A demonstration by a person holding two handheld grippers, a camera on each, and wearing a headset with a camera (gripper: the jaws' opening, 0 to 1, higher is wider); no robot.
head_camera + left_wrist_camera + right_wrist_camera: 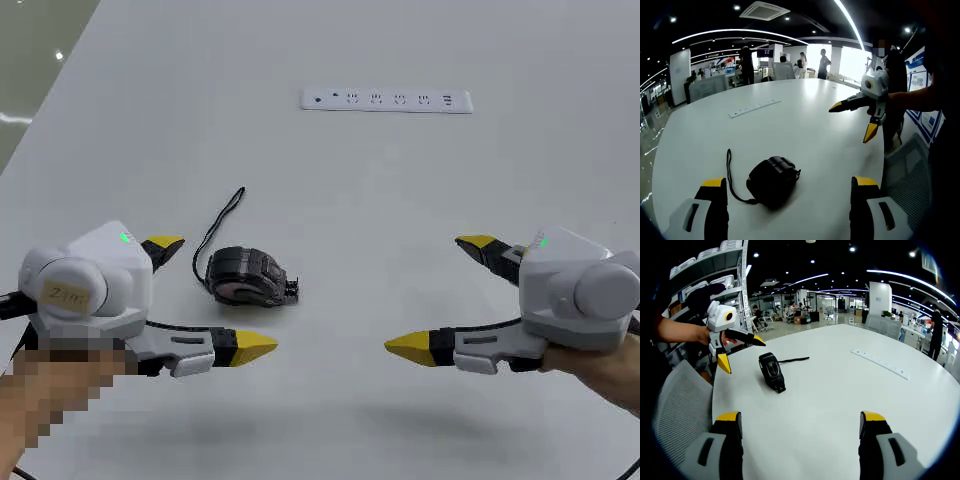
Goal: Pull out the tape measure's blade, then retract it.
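While the left gripper (215, 294) and right gripper (437, 294) hover low in the head view, both spread wide, the black tape measure (245, 277) lies untouched left of centre on the white table (380, 200).

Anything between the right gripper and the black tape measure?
Nothing: bare white tabletop separates the right gripper from the black tape measure, as the head view and right gripper view show.

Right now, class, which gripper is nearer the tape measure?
Left. The left gripper has the tape measure close in front of its open jaws; the right gripper hangs open well off to the tape's other side.
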